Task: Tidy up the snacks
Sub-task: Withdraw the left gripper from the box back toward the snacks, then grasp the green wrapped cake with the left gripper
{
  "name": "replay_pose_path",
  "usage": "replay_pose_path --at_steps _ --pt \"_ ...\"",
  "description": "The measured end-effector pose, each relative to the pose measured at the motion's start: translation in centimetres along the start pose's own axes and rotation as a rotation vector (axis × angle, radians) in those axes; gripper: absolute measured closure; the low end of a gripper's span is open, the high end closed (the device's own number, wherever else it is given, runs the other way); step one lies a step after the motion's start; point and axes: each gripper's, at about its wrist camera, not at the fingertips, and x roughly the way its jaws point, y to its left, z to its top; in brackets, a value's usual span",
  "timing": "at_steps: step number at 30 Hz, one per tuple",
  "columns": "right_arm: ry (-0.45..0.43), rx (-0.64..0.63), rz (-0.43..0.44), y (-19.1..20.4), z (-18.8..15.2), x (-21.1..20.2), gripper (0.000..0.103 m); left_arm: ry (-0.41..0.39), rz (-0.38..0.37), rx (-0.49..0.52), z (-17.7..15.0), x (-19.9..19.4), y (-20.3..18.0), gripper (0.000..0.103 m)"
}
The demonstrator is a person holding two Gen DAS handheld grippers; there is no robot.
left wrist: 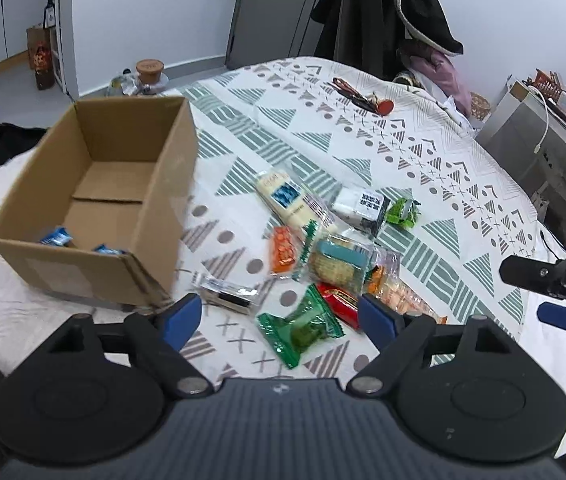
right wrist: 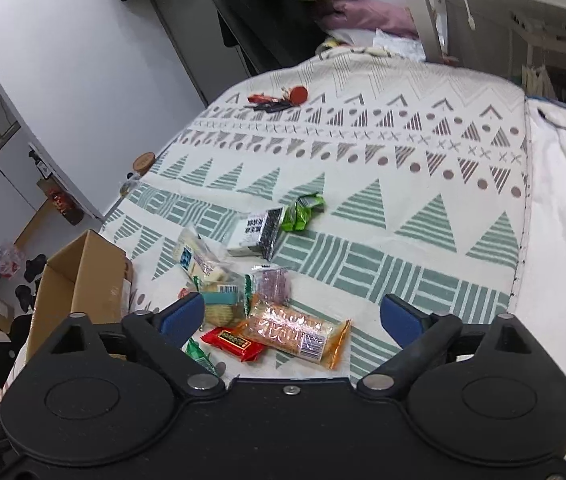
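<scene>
Left claw (left wrist: 281, 318) spread, empty, over green pack (left wrist: 299, 330); right claw (right wrist: 292, 314) spread, empty, over orange pack (right wrist: 297, 334). Snacks overlap on bed, box (left wrist: 95, 208) left. Risk: I pinch two wrappers, or foil slips.

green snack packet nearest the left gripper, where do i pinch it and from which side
Grip the green snack packet across its puffed middle, coming straight down from above with the open left gripper. It lies flat on the patterned cloth, mostly clear of the pile, so a side approach would probably just push it. The crimped ends look thin and slippery.
</scene>
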Motion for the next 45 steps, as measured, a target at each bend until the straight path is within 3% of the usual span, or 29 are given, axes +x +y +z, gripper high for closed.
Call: replay_pose_path --at_steps 19,23,27,30,34,45 --pt "0.141 -0.033 0.014 0.1 0.1 5.3 0.016 0.090 0.057 -0.072 -1.5 7.7 -1.6 0.018" --pt "0.166 -0.042 0.024 0.2 0.2 6.3 0.023 0.107 0.067 -0.084 -1.7 9.0 -1.6 0.019" --pt "0.194 -0.056 0.033 0.3 0.0 7.4 0.024 0.143 0.062 -0.124 -1.9 10.1 -1.4 0.042" --pt "0.214 -0.059 0.037 0.3 0.0 8.1 0.025 0.125 0.065 -0.120 -1.9 10.0 -1.4 0.060" --pt "0.238 -0.077 0.042 0.4 -0.2 9.0 0.025 0.112 0.064 -0.127 -1.6 9.8 -1.3 0.062" --pt "0.286 -0.209 -0.052 2.0 -1.1 11.4 0.025 0.076 0.056 -0.141 -0.8 8.6 -0.2 0.065"
